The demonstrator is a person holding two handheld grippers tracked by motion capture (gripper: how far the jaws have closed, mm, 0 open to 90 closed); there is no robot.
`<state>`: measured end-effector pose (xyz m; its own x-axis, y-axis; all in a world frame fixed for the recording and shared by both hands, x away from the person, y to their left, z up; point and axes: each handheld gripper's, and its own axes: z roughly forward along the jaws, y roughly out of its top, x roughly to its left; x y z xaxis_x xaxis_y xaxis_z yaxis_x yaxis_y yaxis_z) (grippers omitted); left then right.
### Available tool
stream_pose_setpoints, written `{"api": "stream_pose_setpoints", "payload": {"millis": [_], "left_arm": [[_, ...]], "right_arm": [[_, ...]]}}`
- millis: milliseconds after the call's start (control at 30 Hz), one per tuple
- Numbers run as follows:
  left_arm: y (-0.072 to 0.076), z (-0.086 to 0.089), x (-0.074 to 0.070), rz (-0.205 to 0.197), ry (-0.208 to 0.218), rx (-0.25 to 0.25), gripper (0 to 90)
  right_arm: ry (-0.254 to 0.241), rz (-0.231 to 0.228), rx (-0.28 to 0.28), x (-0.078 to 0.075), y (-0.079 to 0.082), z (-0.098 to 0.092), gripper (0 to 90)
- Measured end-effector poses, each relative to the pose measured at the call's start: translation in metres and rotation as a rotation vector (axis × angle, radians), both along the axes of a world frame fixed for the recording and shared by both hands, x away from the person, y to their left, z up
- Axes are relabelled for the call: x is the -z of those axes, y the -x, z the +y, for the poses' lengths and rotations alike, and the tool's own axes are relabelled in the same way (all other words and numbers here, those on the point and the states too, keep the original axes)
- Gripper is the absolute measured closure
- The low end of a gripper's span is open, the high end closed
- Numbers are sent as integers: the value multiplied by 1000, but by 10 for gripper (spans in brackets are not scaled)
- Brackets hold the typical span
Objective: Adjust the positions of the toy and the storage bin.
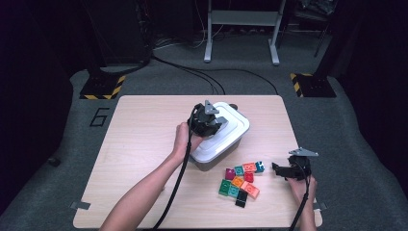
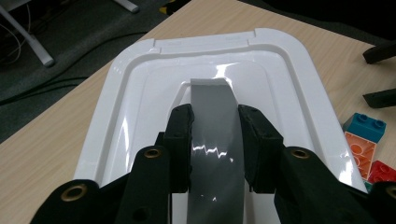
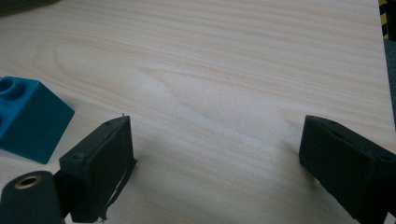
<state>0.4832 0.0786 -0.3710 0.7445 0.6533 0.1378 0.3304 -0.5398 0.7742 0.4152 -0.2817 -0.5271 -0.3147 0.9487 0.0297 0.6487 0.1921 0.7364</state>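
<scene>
1. While clamping the grey handle (image 2: pixel 215 140) that runs down the middle of the white lid (image 2: pixel 140 93), gripping with the left gripper (image 2: pixel 215 135) from above, jaws pinching the handle on both flanks, pads flush against it.
2. Sitting on the grey storage box (image 1: pixel 211 161), with the lid (image 1: pixel 226 130) seated all round as far as the high view shows; judging the step in hand as the grasp just before lifting the lid off.
3. Resting near the middle of the wooden table (image 1: pixel 144 144), slightly toward the far edge, with the left gripper (image 1: pixel 208 122) perched on the box's top.
4. Lying loose just on the near-right side of the box, in a tight cluster: the toy bricks (image 1: pixel 239 180), red, orange, green, teal and one black.
5. Hovering low to the right of that cluster, beyond the box's near-right corner: the right gripper (image 1: pixel 284 169), jaws spread wide with nothing between them but bare table.
6. Showing at the left of the right gripper view, a blue brick (image 3: pixel 28 119), apart from the nearer jaw.
7. Calling next, by judgement, for a straight upward pull to free the rim evenly, keeping the pinch firm since the glossy handle could slip.
8. Needing then a clear spot on the table away from the bricks for setting the lid down.
</scene>
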Motion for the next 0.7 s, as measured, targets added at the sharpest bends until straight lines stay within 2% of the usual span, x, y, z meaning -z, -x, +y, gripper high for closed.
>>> {"api": "stream_pose_setpoints", "payload": {"millis": [200, 267, 367, 400, 700], "left_arm": [[5, 4, -11, -37, 4, -8, 667], [7, 6, -16, -44, 17, -10, 667], [8, 11, -22, -59, 8, -12, 667], [8, 12, -23, -60, 25, -22, 667], [6, 38, -37, -84, 25, -57, 667]], "right_arm": [[-1, 0, -1, 0, 0, 0, 94], [0, 0, -1, 0, 0, 0, 94], [1, 1, -1, 0, 0, 0, 94], [-1, 1, -1, 0, 0, 0, 94], [-1, 0, 4, 0, 0, 1, 94]]}}
